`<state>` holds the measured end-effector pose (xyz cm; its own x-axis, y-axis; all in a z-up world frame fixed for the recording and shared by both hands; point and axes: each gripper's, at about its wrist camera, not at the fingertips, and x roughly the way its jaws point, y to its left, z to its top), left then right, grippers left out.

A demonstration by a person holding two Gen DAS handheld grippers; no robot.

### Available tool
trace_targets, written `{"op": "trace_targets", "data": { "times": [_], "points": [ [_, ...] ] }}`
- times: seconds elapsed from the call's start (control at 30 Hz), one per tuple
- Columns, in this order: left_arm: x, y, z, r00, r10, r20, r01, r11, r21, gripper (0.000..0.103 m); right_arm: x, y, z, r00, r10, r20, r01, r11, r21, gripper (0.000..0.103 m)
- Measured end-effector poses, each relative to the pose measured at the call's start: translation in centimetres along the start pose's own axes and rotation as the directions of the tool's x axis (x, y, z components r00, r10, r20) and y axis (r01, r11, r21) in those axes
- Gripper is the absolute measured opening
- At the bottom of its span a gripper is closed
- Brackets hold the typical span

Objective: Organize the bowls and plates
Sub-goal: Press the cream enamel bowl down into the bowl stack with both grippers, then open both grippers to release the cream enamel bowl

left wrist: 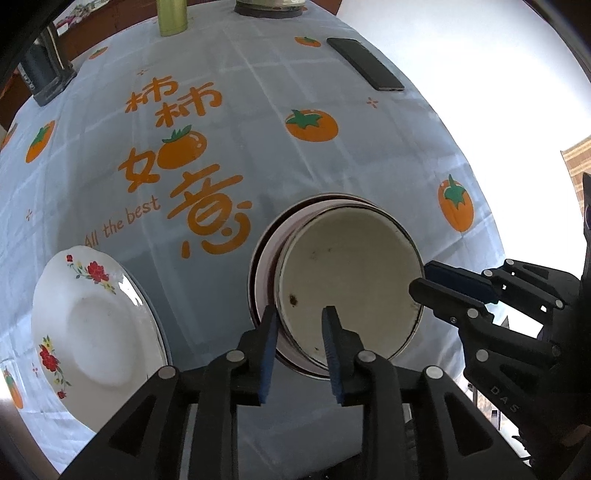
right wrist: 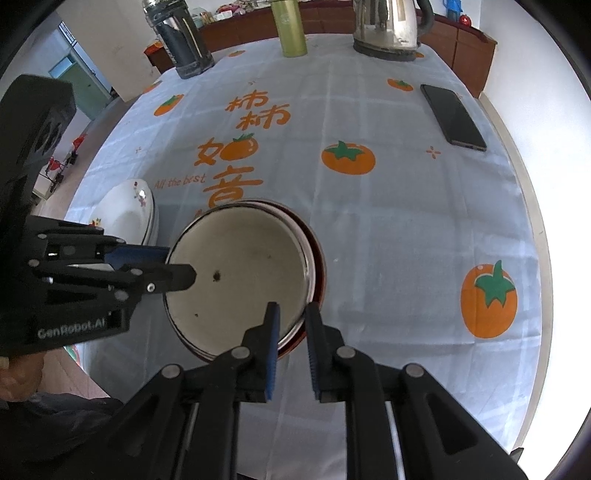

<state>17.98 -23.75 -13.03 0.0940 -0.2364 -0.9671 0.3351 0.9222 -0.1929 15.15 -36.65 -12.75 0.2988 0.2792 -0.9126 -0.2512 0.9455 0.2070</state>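
The left gripper [left wrist: 301,317] straddles the stacked bowls' [left wrist: 351,273] near rim with slack jaws, the right gripper [right wrist: 291,314] pinches the opposite rim, while plates [left wrist: 96,317], phone [right wrist: 452,116] and kettle [right wrist: 388,29] stand clear.

Kettle [right wrist: 388,29] top beyond frame edge

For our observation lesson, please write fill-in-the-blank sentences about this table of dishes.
The plate is painted with ____ flowers. The flat black ____ lies near the tablecloth's far right edge. The right claw grips the rim of the cream ____. The bottle beside the kettle is ____.
Missing: red; phone; bowl; green.
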Motion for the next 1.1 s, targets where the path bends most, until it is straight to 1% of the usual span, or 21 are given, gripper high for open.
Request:
{"op": "trace_targets", "data": {
  "times": [0.3, 0.43, 0.5, 0.53, 0.57, 0.6, 0.63, 0.67, 0.73, 0.8, 0.97, 1.1],
  "points": [
    [0.0, 0.1, -0.1, 1.0, -0.003, 0.008, 0.003, 1.0, -0.004, 0.027, 0.1, 0.0, -0.2, 1.0, 0.001, -0.001, -0.001, 1.0, -0.002, 0.015],
    [-0.1, 0.4, -0.2, 1.0, -0.02, 0.008, 0.02, 0.999, -0.028, 0.027, 0.1, 0.0, -0.3, 1.0, 0.008, -0.005, -0.008, 1.0, -0.003, 0.015],
    [-0.1, 0.5, -0.2, 1.0, -0.03, 0.011, 0.03, 0.999, -0.039, 0.027, 0.0, -0.2, -0.3, 1.0, 0.011, -0.001, -0.011, 1.0, 0.013, 0.025],
    [-0.1, 0.6, -0.3, 1.0, -0.028, 0.013, 0.028, 0.999, -0.042, 0.027, -0.1, -0.4, -0.3, 1.0, 0.009, 0.005, -0.009, 1.0, 0.019, 0.033],
    [-0.3, 0.5, -0.3, 1.0, -0.006, 0.023, 0.007, 0.999, -0.041, 0.029, -0.2, -0.5, -0.3, 1.0, 0.005, 0.013, -0.005, 1.0, 0.024, 0.036],
    [-0.5, 0.4, -0.4, 0.999, 0.015, 0.03, -0.013, 0.999, -0.037, 0.036, -0.4, -0.7, -0.3, 1.0, 0.0, 0.022, -0.001, 1.0, 0.028, 0.038],
    [-0.8, 0.4, -0.4, 0.999, 0.031, 0.041, -0.03, 0.999, -0.035, 0.042, -0.6, -0.8, -0.3, 1.0, -0.002, 0.026, 0.002, 1.0, 0.031, 0.041],
    [-1.1, 0.4, -0.5, 0.998, 0.035, 0.055, -0.033, 0.999, -0.037, 0.042, -0.7, -0.9, -0.2, 1.0, -0.005, 0.029, 0.004, 0.999, 0.035, 0.043],
    [-2.0, 0.4, -0.4, 0.996, 0.028, 0.089, -0.024, 0.999, -0.038, 0.044, -0.8, -1.1, -0.1, 0.999, -0.008, 0.035, 0.006, 0.999, 0.042, 0.043],
    [-2.2, 0.5, -0.4, 0.995, 0.03, 0.095, -0.026, 0.999, -0.038, 0.049, -0.8, -1.4, 0.0, 0.999, -0.007, 0.036, 0.005, 0.999, 0.053, 0.043],
    [-1.1, 1.2, -0.4, 0.997, 0.045, 0.061, -0.041, 0.997, -0.065, 0.049, -0.4, -1.4, 0.0, 1.0, 0.001, 0.031, -0.003, 0.999, 0.053, 0.043],
    [-0.3, 1.2, -0.6, 0.999, 0.037, 0.037, -0.034, 0.997, -0.076, 0.049, -0.1, -1.4, 0.3, 0.999, 0.012, 0.033, -0.014, 0.998, 0.064, 0.043]
  ]
}}
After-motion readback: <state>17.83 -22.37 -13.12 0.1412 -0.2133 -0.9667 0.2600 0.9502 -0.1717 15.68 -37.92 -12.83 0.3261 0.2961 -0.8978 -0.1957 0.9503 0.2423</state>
